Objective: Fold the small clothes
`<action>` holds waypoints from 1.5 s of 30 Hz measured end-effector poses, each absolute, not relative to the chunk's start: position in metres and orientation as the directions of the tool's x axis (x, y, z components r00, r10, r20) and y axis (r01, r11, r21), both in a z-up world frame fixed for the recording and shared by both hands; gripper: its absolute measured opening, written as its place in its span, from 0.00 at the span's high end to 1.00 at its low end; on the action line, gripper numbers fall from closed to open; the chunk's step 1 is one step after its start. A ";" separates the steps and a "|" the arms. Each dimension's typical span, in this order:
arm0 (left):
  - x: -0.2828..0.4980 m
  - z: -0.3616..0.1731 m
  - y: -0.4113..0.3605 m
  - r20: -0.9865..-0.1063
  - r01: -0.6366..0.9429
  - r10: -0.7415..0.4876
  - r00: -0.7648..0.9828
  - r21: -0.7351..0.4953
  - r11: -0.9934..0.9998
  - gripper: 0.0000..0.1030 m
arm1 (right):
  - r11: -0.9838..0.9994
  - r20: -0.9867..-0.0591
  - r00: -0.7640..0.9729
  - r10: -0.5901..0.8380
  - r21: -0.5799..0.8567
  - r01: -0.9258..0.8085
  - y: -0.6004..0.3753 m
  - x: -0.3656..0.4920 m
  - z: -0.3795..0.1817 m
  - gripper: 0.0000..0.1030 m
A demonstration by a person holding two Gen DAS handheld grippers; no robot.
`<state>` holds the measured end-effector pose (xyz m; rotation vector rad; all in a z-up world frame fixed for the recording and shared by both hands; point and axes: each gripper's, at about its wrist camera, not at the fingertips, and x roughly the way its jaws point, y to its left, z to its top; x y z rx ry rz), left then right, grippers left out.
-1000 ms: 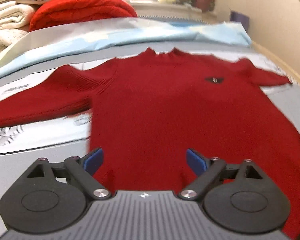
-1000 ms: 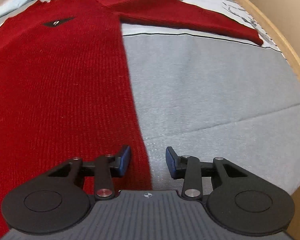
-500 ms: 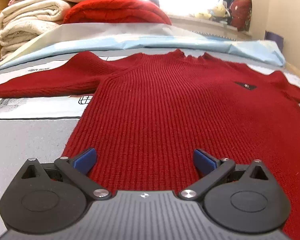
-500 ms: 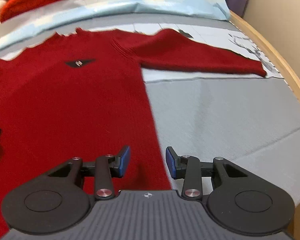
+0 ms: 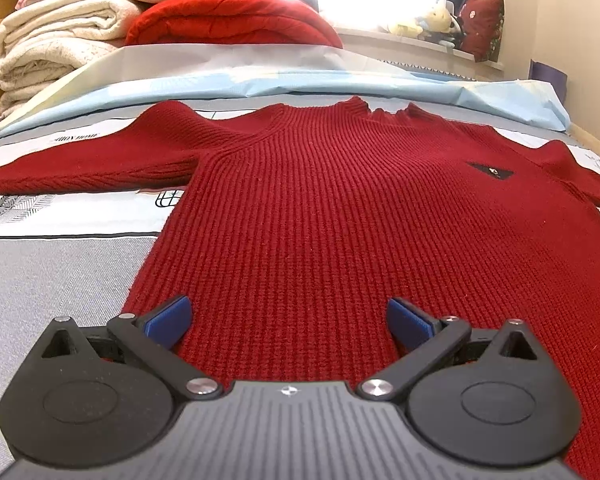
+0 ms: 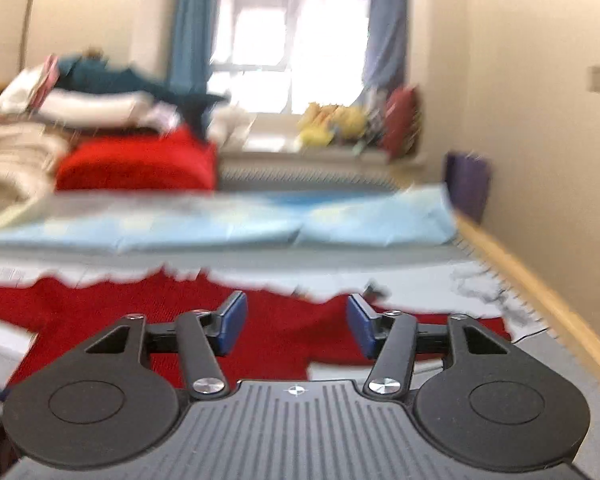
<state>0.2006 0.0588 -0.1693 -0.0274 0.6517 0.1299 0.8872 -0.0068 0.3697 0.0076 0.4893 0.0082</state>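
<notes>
Red sweater (image 5: 340, 216) spread flat on the bed (image 5: 60, 264), both grippers empty.
Left gripper (image 5: 288, 318): jaws wide apart, low over the hem, sleeves reaching to 10 and 2 o'clock, a dark patch (image 5: 491, 170) on the chest. Right gripper (image 6: 296, 322): jaws parted, holding nothing, aimed level toward the window (image 6: 292, 40) at 12 o'clock; the view is blurred, the sweater (image 6: 268, 320) lying beneath its fingers.

one red sweater (image 5: 340, 216) mid-frame, two tongs (image 5: 288, 320) (image 6: 294, 326), one red quilt (image 5: 228, 20) and one cream blanket (image 5: 48, 40) upper left.
</notes>
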 end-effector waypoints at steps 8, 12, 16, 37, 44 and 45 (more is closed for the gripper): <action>0.201 -0.170 0.060 -0.607 -0.127 0.111 0.787 0.017 0.992 0.00 | 0.985 -0.474 0.871 -0.126 0.046 0.167 -0.021 0.882 0.361 0.39; 0.201 -0.170 0.060 -0.607 -0.126 0.110 0.787 0.016 0.992 0.00 | 0.976 -0.499 0.846 -0.186 0.006 0.218 -0.025 0.885 0.355 0.39; 0.201 -0.170 0.060 -0.607 -0.125 0.109 0.787 0.016 0.992 0.00 | 0.965 -0.500 0.836 -0.225 0.002 0.261 -0.032 0.882 0.355 0.39; 0.201 -0.170 0.060 -0.609 -0.122 0.106 0.786 0.015 0.992 0.00 | 0.951 -0.492 0.832 -0.257 0.022 0.307 -0.038 0.865 0.359 0.39; 0.201 -0.170 0.060 -0.609 -0.121 0.105 0.786 0.014 0.993 0.00 | 0.954 -0.491 0.834 -0.250 0.025 0.300 -0.039 0.863 0.359 0.39; 0.201 -0.170 0.060 -0.609 -0.121 0.105 0.786 0.014 0.993 0.00 | 0.954 -0.492 0.834 -0.249 0.025 0.300 -0.039 0.863 0.359 0.39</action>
